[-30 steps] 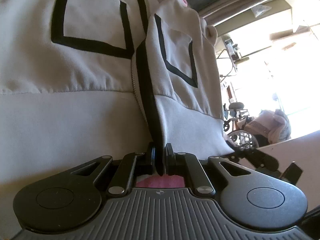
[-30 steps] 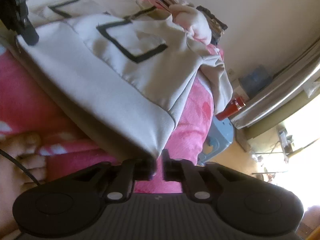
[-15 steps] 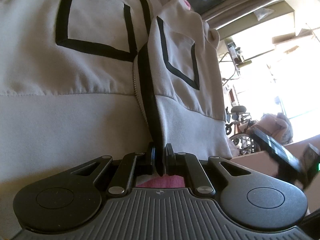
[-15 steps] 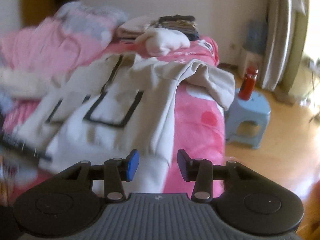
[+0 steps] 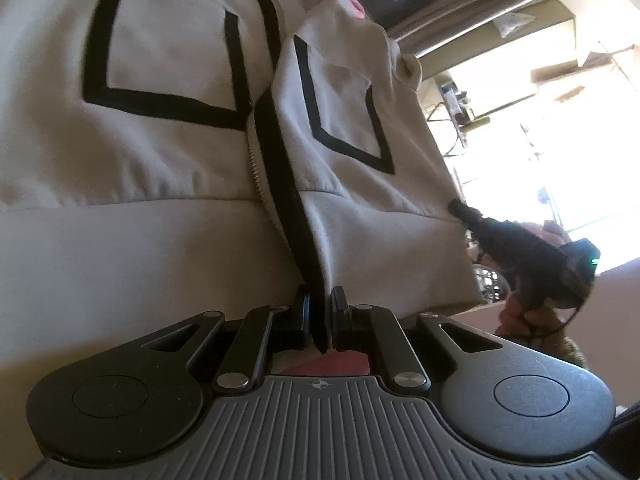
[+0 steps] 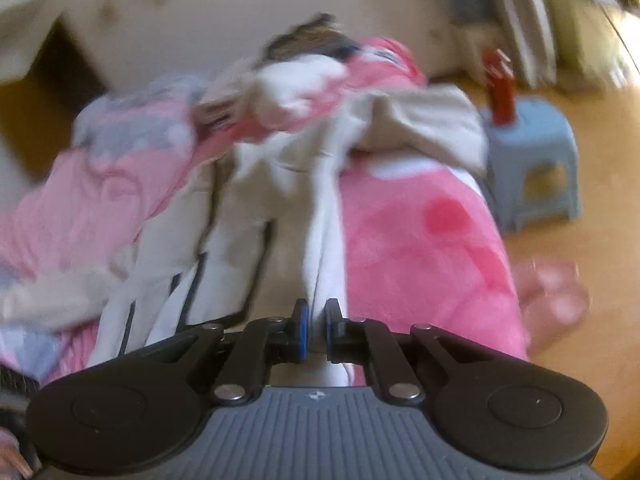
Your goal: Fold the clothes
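Since 0.5 s ago the right gripper [image 6: 315, 330] has closed from wide apart onto the side edge of the beige jacket [image 5: 160, 184]. Left gripper [image 5: 320, 322] stays clenched on the black zipper band [image 5: 280, 168] at the hem. Jacket lies on a pink blanket [image 6: 424, 248]; a blue stool [image 6: 532, 160] with a red bottle [image 6: 500, 96] stands beside. Right view is blurred.

Daylight is blowing out the window [image 5: 532, 128] in the left wrist view. Motion blur is smearing the right wrist view, with fisheye bending at its edges.
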Demonstrator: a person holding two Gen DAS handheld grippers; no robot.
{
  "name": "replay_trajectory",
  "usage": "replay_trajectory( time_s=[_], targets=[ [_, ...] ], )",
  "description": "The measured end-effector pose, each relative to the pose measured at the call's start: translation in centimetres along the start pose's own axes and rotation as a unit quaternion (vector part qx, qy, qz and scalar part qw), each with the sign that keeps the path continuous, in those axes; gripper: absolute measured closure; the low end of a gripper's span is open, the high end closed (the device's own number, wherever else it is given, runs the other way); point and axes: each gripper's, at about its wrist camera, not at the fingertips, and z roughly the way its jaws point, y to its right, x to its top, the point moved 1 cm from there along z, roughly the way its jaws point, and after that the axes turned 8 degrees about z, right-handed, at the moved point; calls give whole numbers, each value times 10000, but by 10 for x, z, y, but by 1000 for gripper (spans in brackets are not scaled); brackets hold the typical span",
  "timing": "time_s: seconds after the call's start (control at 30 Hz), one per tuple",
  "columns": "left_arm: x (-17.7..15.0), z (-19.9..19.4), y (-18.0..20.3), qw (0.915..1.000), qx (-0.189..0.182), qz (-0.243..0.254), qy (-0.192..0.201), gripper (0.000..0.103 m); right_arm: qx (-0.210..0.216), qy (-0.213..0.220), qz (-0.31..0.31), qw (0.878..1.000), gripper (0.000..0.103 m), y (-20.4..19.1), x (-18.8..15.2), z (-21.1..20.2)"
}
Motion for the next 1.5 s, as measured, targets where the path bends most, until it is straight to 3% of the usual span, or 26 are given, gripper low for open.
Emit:
replay_trajectory(
  time_s=[0.1, 0.17, 0.23, 0.37, 0.43, 0.6, 0.63, 0.8, 1.0, 1.13, 1.27, 1.37, 1.5],
  targets=[
    [0, 4, 3, 9999, 13, 99, -51, 95, -61, -272, 627, 9976, 95, 33, -4, 13],
    [2, 1, 7, 9998, 53, 206, 3, 95, 199, -111, 791, 9966, 95, 32, -3, 7],
    [4, -5, 10, 9995, 48, 275, 139, 95, 465, 97, 728, 9962, 95, 25, 0, -2],
    [3, 0, 7, 9999, 51, 136, 32, 95, 119, -53, 364, 9993, 94, 28, -3, 7],
    [-2, 6, 4, 9999, 82, 31, -118, 95, -176, -180, 65, 9997, 89, 29, -9, 13],
    [-2, 5, -1, 9999, 64, -98, -120, 93, -297, -28, 314, 9991, 65, 27, -1, 0],
    [-2, 5, 0, 9999, 80, -60, -119, 93, -380, 99, 281, 9988, 65, 24, 2, -8],
    [-2, 5, 1, 9999, 99, 28, -123, 93, -111, 431, -90, 9990, 65, -12, 34, -26],
    [-1, 5, 5, 9995, 149, 231, -161, 93, 134, -123, -1066, 9941, 65, -106, 70, 27],
    [2, 9, 6, 9992, 128, 326, -183, 93, -142, -580, -1877, 9804, 59, -165, 86, 98],
    [1, 9, 3, 9989, 58, 410, -212, 93, -609, -514, -2557, 9635, 58, -199, 98, 164],
    [1, 10, 2, 9985, -4, 505, -232, 93, -784, -286, -3336, 9390, 58, -221, 99, 201],
    [1, 12, 1, 9976, -110, 641, -252, 93, -1058, -212, -4313, 8957, 59, -239, 93, 252]
  ],
)
